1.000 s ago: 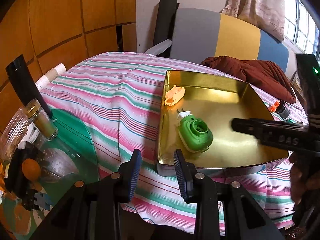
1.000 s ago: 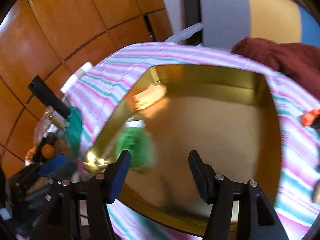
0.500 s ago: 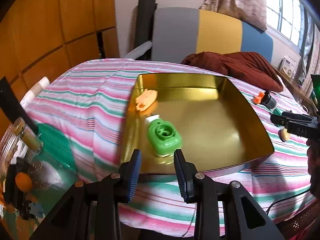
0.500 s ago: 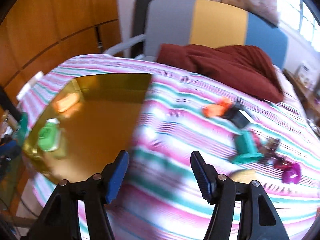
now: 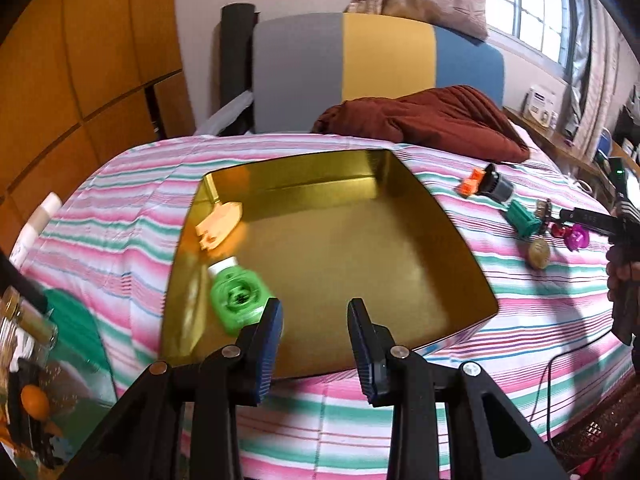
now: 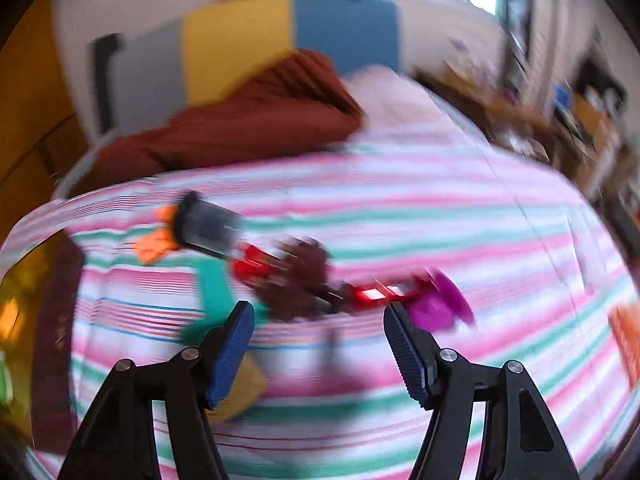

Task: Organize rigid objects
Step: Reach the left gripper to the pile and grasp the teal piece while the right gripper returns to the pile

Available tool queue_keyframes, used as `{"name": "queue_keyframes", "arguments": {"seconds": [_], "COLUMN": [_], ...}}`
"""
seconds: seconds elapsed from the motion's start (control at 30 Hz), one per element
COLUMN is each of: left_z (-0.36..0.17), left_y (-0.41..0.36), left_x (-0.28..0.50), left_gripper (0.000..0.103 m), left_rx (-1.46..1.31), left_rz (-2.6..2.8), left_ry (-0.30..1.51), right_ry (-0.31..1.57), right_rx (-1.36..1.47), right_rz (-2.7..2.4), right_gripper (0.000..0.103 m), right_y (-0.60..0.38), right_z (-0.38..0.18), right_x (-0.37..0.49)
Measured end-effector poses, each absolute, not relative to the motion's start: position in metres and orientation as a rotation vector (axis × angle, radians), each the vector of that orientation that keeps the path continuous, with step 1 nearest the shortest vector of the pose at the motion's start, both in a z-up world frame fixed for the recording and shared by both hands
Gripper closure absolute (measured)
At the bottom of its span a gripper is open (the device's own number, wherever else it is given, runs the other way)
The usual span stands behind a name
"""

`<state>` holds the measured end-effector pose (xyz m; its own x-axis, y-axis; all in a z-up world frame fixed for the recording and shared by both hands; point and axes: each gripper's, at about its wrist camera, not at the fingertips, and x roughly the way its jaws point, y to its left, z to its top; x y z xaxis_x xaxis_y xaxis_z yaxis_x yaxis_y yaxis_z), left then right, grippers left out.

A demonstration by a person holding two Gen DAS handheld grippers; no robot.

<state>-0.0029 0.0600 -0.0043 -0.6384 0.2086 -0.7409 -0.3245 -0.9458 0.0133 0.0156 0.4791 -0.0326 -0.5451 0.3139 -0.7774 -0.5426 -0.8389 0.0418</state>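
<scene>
Small plastic toys lie clustered on the striped bedspread right of the gold tray; probably light, stiff, slippery, best pinched across a flat body; right gripper, jaws just opening, empty.

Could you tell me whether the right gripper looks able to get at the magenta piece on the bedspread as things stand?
Probably yes: the right gripper is open and empty just short of the magenta piece, which lies uncovered, though a red piece touches it.
</scene>
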Motion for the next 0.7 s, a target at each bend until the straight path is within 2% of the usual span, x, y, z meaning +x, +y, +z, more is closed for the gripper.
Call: {"name": "queue_keyframes", "arguments": {"seconds": [0.5, 0.6, 0.7], "left_z": [0.020, 0.023, 0.016], "left_y": [0.160, 0.195, 0.232], "left_x": [-0.006, -0.008, -0.018], "left_gripper": [0.070, 0.060, 0.060], "left_rx": [-1.069, -1.077, -1.109], "left_rz": [2.363, 2.245, 2.159], "left_ry": [0.234, 0.215, 0.218], "right_ry": [0.778, 0.852, 0.896], "right_rx": [-1.057, -1.038, -1.028], "right_rz": [2.205, 2.214, 2.229], "right_gripper": [0.035, 0.035, 0.035], "right_y": [0.531, 0.536, 0.537], "right_z": [-0.039, -0.039, -0.039], "right_x": [0.043, 0.046, 0.047]}}
